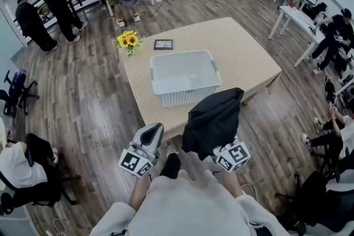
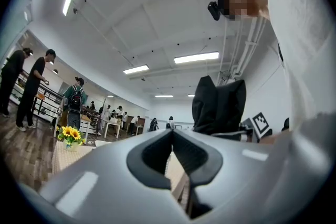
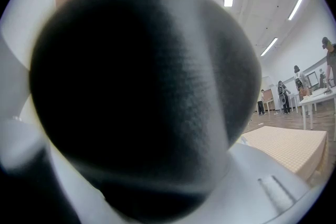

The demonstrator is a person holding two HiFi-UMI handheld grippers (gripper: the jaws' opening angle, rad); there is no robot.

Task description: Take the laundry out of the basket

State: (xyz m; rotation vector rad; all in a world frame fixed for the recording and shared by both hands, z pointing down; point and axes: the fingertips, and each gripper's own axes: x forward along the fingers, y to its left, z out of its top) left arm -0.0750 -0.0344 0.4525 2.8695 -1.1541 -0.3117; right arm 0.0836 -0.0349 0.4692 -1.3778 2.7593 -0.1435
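Note:
A white slatted laundry basket (image 1: 184, 79) stands in the middle of the tan table (image 1: 246, 55); its inside looks pale and bare. In front of the table's near edge a black garment (image 1: 213, 119) hangs bunched up. My right gripper (image 1: 222, 147) is shut on it, with the jaws hidden under the cloth. That black cloth (image 3: 142, 92) fills nearly all of the right gripper view. My left gripper (image 1: 150, 138) is held beside it on the left, pointing toward the table. Its jaws (image 2: 172, 132) are shut with nothing between them, and the black garment (image 2: 218, 105) shows to their right.
A vase of sunflowers (image 1: 129, 41) and a small dark framed slab (image 1: 163, 44) sit at the table's far left. Several people stand or sit around the room. White tables (image 1: 298, 19) are at the right, chairs at the left (image 1: 16, 88).

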